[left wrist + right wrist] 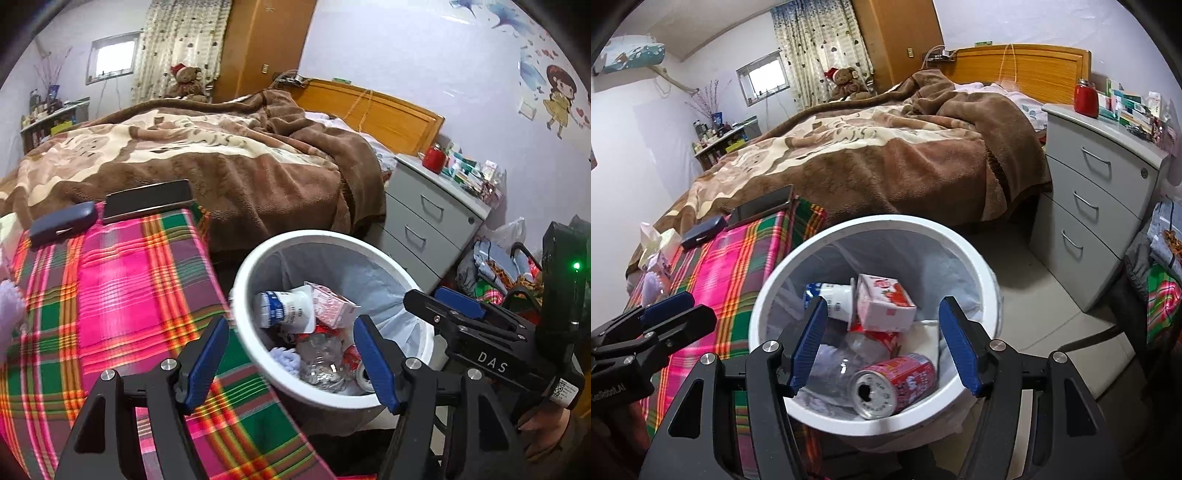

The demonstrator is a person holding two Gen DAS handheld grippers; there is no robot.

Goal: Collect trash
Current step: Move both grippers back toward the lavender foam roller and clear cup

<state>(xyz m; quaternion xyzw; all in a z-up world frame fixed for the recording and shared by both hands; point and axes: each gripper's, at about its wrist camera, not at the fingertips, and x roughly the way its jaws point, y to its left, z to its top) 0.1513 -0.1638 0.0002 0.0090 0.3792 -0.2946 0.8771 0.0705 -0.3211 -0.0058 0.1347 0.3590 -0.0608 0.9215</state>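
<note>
Right tool [882, 345] agape, empty, above trash bin [975, 258]

Both tools are matte black frames with blue ribbed pads [205, 365] and round silver screws [771, 346]. The left tool [291, 363] matches the right tool [882, 349]. Seen from the left, the right one carries white "DAS" lettering [493, 362], a QR sticker [565, 391] and a green light [575, 265].
</note>
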